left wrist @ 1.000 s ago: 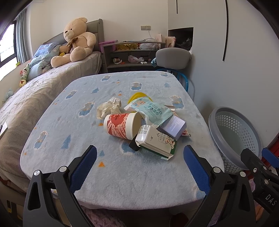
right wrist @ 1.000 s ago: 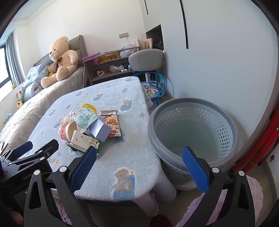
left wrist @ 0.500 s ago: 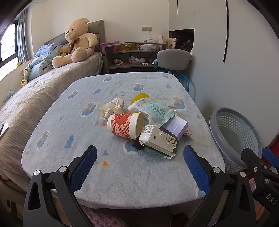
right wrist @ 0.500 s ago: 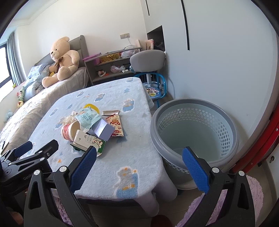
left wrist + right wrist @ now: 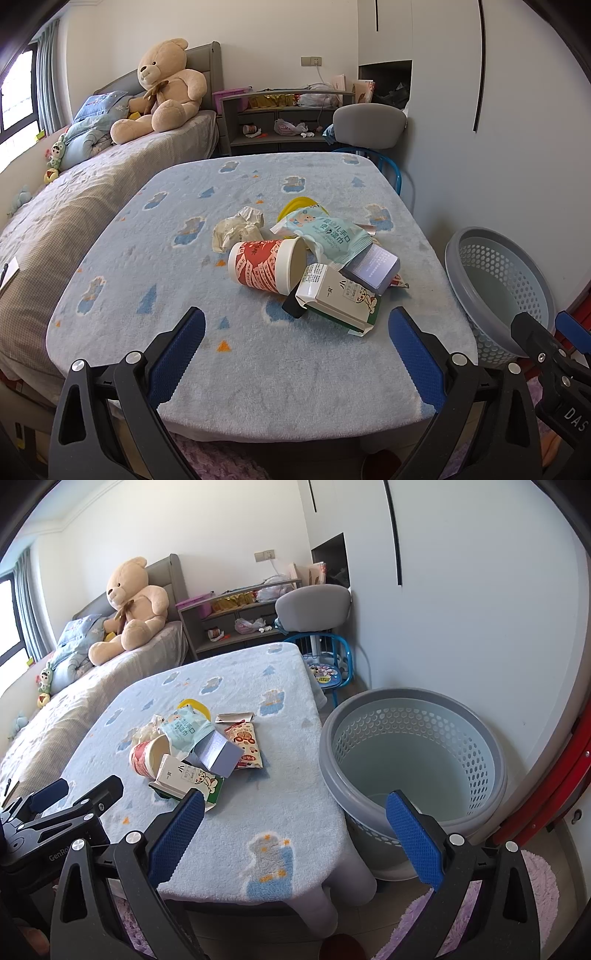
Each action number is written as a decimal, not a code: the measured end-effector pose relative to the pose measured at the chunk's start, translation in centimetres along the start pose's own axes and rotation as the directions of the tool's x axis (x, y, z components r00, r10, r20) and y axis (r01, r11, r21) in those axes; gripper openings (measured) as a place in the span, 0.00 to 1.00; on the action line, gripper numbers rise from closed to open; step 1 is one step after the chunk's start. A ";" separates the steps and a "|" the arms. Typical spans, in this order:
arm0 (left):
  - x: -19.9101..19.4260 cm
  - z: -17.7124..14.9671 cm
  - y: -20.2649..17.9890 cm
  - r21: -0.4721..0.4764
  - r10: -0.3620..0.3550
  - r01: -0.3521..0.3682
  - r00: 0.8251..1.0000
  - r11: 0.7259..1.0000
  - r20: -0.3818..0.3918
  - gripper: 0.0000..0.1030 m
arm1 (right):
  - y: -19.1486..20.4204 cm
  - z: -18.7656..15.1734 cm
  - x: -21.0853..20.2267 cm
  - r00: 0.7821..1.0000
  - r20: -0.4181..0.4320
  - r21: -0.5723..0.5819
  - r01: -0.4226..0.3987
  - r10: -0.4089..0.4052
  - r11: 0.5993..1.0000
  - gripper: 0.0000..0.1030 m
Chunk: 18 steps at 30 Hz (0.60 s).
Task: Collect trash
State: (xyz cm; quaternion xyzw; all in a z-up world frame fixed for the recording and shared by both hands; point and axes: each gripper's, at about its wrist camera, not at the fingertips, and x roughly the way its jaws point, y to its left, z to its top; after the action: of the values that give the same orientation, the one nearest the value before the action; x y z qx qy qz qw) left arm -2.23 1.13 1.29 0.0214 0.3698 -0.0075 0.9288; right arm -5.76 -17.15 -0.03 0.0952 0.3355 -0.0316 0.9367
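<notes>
Setting: bedroom; blue fleece-covered tabletop [image 5: 258, 369] fills the frame centre.
Left tool [image 5: 295, 347]: jaws spread wide, empty, at the near edge.
Right tool [image 5: 295, 827]: likewise wide and empty.
Trash: milk carton [image 5: 338, 299] nearest, red cup [image 5: 266, 266], wipes packet [image 5: 325, 236] beyond.
Basket [image 5: 413, 760]: lower right, beside the tabletop.
Risk: overlapping pieces; lifting one may drag its neighbours off the edge.

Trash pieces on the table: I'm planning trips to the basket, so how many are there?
7 visible: crumpled paper, red cup, milk carton, wipes pack, purple box, snack wrapper, yellow lid. More may hide beneath the pile.
</notes>
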 end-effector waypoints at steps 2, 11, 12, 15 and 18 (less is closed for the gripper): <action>-0.2 -0.7 -0.7 -0.001 -0.003 0.003 1.000 1.000 0.002 0.92 | 0.0 0.0 0.0 1.000 0.001 0.000 0.000 0.000 1.000 0.94; -0.2 -0.7 -0.6 -0.001 -0.003 0.003 1.000 1.000 0.001 0.92 | 0.0 0.0 0.0 1.000 0.001 0.000 0.000 0.000 1.000 0.94; -0.3 -0.7 -0.5 -0.001 -0.003 0.003 1.000 1.000 0.001 0.92 | 0.0 0.0 0.0 1.000 0.001 0.001 0.000 0.000 1.000 0.94; -0.2 -0.7 -0.6 -0.001 -0.003 0.003 1.000 1.000 0.001 0.92 | 0.0 0.0 -0.1 1.000 0.001 0.001 0.000 0.000 1.000 0.94; -0.2 -0.7 -0.7 -0.002 -0.003 0.003 1.000 1.000 0.000 0.92 | 0.1 0.0 -0.1 1.000 0.002 0.000 0.000 0.000 1.000 0.94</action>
State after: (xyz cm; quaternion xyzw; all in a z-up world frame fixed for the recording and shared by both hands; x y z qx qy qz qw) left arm -2.86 0.49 0.91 0.0202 0.3697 -0.0086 0.9289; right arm -5.83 -17.06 0.05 0.0950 0.3346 -0.0315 0.9370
